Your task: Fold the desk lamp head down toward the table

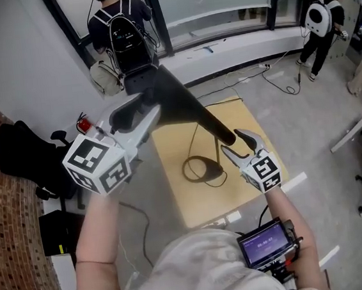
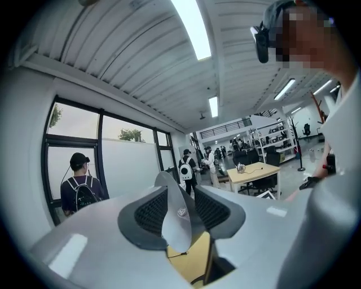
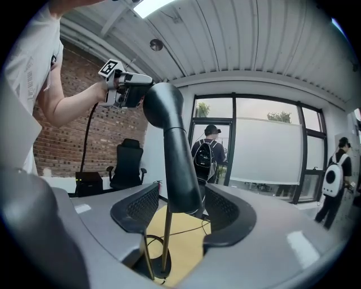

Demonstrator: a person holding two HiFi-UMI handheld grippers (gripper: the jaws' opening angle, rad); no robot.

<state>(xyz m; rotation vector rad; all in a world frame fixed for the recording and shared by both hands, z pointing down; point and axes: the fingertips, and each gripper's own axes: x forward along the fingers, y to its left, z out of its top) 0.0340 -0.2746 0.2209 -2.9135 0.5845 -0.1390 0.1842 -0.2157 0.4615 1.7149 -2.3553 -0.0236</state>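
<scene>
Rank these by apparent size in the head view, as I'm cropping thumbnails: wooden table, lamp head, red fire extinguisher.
1. wooden table
2. lamp head, enlarged by nearness to the camera
3. red fire extinguisher, by far the smallest

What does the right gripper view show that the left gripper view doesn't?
Right gripper view only: the lamp's thin stem and base ring, the left gripper at the top of the lamp head, a brick wall, an office chair. Left gripper view only: a far wooden desk, the person's head camera. Both: the lamp head between open fingers, the yellow table, a backpacked person at the window.
</scene>
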